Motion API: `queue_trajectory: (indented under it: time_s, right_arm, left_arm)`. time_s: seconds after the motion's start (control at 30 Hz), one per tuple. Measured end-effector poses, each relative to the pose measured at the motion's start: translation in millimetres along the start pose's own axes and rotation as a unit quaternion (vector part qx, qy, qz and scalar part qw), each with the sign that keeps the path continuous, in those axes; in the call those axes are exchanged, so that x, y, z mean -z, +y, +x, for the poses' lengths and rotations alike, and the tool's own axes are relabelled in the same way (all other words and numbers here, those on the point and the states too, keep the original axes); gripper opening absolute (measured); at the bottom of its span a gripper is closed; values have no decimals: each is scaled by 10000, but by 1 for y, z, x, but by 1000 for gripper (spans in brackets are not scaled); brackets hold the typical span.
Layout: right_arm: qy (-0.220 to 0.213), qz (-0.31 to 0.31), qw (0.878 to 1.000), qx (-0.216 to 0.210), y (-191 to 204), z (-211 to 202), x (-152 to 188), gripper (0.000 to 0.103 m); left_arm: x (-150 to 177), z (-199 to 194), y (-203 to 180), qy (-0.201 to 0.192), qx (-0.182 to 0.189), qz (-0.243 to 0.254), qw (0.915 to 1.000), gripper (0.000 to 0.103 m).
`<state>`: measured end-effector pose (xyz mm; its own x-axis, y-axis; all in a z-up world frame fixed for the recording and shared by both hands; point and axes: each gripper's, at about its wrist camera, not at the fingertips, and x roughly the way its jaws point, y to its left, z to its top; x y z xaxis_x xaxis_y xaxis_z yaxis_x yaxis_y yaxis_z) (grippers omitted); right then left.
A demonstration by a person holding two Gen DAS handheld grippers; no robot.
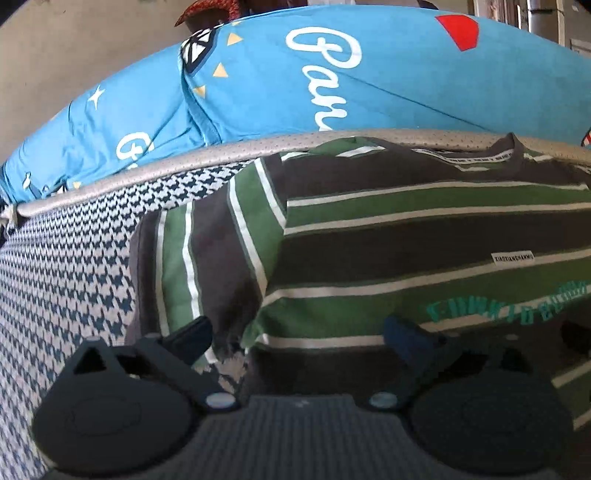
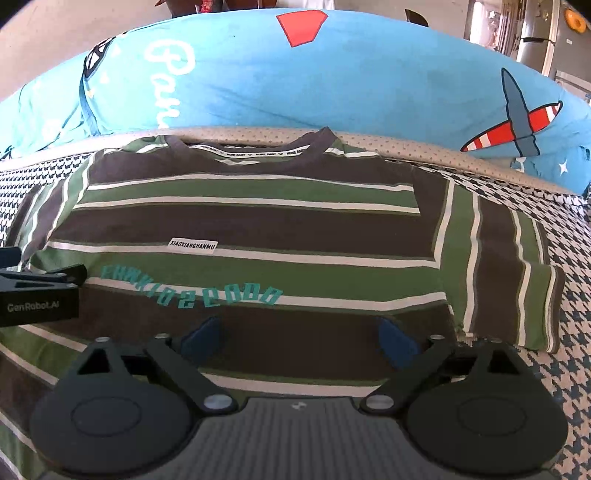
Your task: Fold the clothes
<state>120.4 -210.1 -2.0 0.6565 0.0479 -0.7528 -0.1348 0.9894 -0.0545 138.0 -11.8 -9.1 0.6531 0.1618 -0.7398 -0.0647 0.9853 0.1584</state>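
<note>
A green, dark grey and white striped T-shirt (image 2: pixel 258 229) lies flat, front up, on a houndstooth-patterned surface (image 2: pixel 565 332), collar at the far side. In the left wrist view the T-shirt (image 1: pixel 406 236) shows with its left sleeve (image 1: pixel 199 258) spread out. My left gripper (image 1: pixel 301 334) is open and empty, low over the shirt's left side near the sleeve seam; its body also shows in the right wrist view (image 2: pixel 37 295). My right gripper (image 2: pixel 299 338) is open and empty over the shirt's lower middle. The right sleeve (image 2: pixel 509 273) lies spread to the right.
A blue printed duvet or pillow (image 2: pixel 332 81) lies along the far side, behind a beige dotted edge band (image 2: pixel 424 147). It also shows in the left wrist view (image 1: pixel 295 81). Houndstooth cloth (image 1: pixel 66 280) shows left of the shirt. A fridge-like cabinet (image 2: pixel 535 33) stands at the far right.
</note>
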Motion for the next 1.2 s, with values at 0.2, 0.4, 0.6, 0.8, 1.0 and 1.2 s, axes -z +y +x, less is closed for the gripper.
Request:
queue_trajectory:
  time_s: [0.2, 0.4, 0.6, 0.8, 1.0, 1.2]
  right_arm:
    - [-80, -103, 9999, 46, 4, 3, 3, 103]
    - [-47, -143, 9999, 2, -1, 1, 3, 103]
    - [14, -139, 9999, 70, -7, -2, 5, 103]
    - [180, 63, 9996, 220, -19, -5, 6, 103]
    - [349, 257, 9983, 392, -34, -10, 8, 103]
    - [410, 593, 9962, 498, -54, -21, 9, 103]
  left_arm:
    - [-1, 2, 7, 78, 155, -132, 9998, 103]
    - [-2, 3, 12, 167, 198, -250, 9994, 103]
    - [-3, 1, 16, 263, 4, -280, 9993, 103]
    - [-5, -1, 22, 481, -282, -359, 9978, 103]
    - [-8, -6, 28, 759, -428, -485, 9950, 103]
    - [-10, -23, 21, 687, -302, -398, 9964, 103]
